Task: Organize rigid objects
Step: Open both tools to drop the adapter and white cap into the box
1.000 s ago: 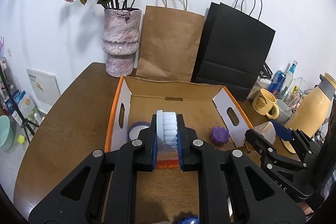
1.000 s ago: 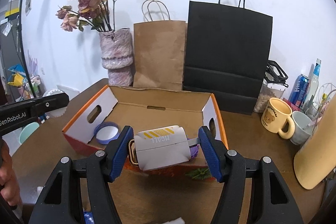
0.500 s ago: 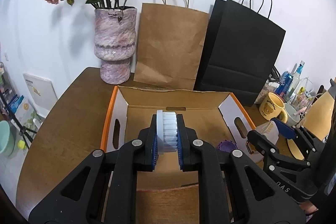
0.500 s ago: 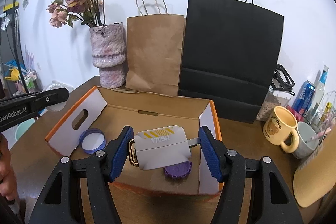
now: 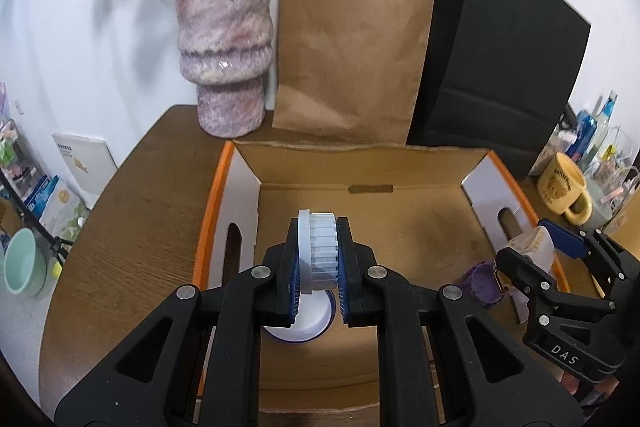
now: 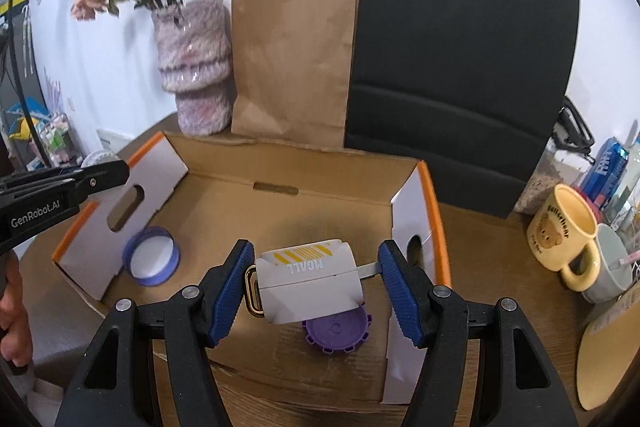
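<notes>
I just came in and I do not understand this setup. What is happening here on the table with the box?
A person is sorting small items into an open cardboard box using two hand-held grippers. The left claw is shut on a pale ribbed lid, held on edge over the box. The right claw clamps a small white case with a gold ring at one end, also above the box. Inside already lie a blue-rimmed lid and a purple toothed cap. Neither held item has been released yet.

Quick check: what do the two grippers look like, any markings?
Both are matte black plastic frames with triangular cutouts and silver rivets, ending in ribbed blue pads. Left gripper reads "GenRobot.AI" in white on its side; right gripper reads "DAS". No cables visible.
</notes>
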The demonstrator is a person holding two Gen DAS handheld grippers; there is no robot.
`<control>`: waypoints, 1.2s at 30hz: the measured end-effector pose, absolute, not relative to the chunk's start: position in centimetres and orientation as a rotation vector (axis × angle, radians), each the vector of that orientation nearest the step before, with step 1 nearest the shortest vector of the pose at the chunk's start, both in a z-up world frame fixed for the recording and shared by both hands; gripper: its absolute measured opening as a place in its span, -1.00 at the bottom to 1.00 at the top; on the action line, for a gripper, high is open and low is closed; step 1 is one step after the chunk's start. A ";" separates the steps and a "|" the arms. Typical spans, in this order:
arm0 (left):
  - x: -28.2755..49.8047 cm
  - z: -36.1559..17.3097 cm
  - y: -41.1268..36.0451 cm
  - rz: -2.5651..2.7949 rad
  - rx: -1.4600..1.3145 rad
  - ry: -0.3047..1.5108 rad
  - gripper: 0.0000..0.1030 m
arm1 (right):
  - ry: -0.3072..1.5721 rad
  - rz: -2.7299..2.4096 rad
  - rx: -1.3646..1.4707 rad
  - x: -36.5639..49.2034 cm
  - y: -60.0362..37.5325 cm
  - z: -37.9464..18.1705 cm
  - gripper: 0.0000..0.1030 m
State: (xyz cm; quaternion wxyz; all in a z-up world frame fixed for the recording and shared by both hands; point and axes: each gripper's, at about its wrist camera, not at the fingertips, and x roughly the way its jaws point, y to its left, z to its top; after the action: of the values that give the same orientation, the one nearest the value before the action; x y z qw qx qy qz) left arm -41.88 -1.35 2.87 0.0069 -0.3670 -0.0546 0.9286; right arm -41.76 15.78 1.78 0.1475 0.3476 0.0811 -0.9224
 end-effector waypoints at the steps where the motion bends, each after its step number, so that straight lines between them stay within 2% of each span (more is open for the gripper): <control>1: -42.1 2.5 -1.3 2.896 -1.162 -0.162 -0.78 | 0.248 -2.648 1.005 -41.8 15.6 1.5 0.35; 10: -42.7 1.5 -1.0 2.891 -1.229 -0.125 -0.78 | 0.227 -2.649 1.018 -42.1 16.0 1.2 0.36; 11: -42.6 1.5 -0.9 2.896 -1.227 -0.115 -0.75 | 0.228 -2.660 1.026 -42.2 16.1 1.1 0.44; 12: -42.6 1.6 -0.9 2.900 -1.228 -0.108 -0.70 | 0.232 -2.674 1.023 -42.2 16.1 1.1 0.77; 13: -42.5 1.6 -0.8 2.908 -1.223 -0.104 -0.33 | 0.237 -2.689 1.013 -42.1 16.2 1.3 0.89; 14: -42.5 1.7 -0.9 2.916 -1.213 -0.106 0.28 | 0.235 -2.697 1.005 -42.1 16.3 1.4 1.00; 15: -42.4 1.9 -0.9 2.933 -1.196 -0.107 0.57 | 0.230 -2.700 1.004 -42.1 16.4 1.5 1.00; 16: -42.1 2.2 -0.9 2.957 -1.169 -0.103 0.83 | 0.222 -2.701 1.000 -42.0 16.5 1.7 1.00; 18: -41.9 2.7 -0.9 2.983 -1.133 -0.093 0.99 | 0.205 -2.690 1.000 -42.0 16.6 1.7 1.00; 36: -39.9 4.7 -1.3 3.024 -1.058 -0.096 1.00 | 0.243 -2.699 0.929 -39.9 16.3 3.6 1.00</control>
State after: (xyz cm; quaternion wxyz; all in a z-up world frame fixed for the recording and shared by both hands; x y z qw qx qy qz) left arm -39.90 -1.28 4.69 -0.0316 -0.3299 -0.0299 0.9430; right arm -39.88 16.30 3.57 0.1380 0.3212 0.0839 -0.9332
